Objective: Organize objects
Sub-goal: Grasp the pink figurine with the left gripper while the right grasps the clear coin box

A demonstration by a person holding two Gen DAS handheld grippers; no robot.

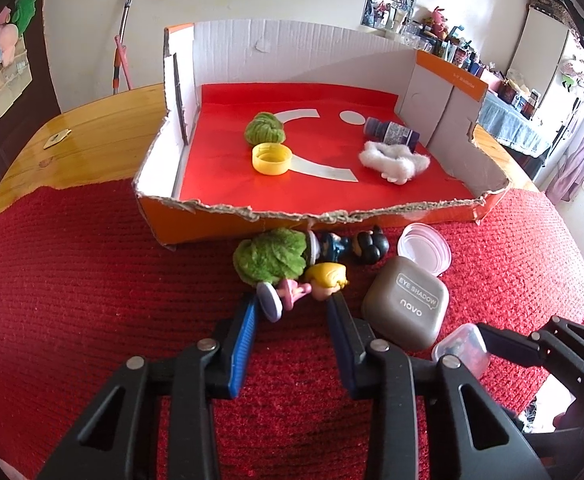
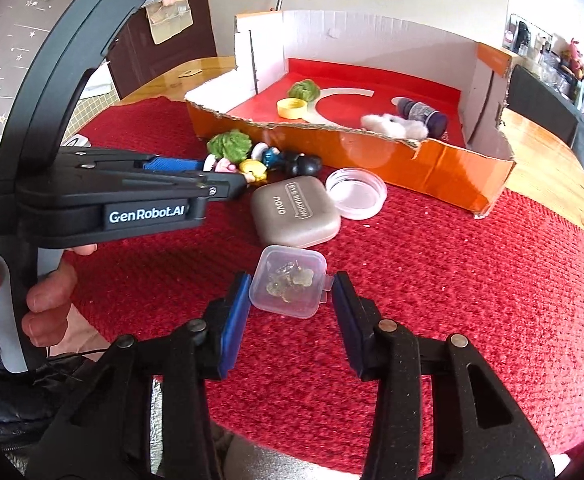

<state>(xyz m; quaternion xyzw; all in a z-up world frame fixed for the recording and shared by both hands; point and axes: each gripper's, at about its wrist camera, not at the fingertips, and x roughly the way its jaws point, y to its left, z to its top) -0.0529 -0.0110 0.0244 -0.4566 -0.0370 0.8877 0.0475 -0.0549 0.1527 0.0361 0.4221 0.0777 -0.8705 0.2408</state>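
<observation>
The left gripper (image 1: 294, 298) has its blue pads closed on the blonde doll (image 1: 310, 284), lying on the red mat (image 1: 92, 280). The right gripper (image 2: 291, 290) pinches the small clear box (image 2: 290, 284), though the far pad's contact looks only probable. Grasping seems done; next, lift both into the cardboard tray (image 1: 220, 204) beyond.

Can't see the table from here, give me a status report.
Left gripper clamps blonde doll. Right gripper clamps clear box. Cardboard tray unobstructed.
</observation>
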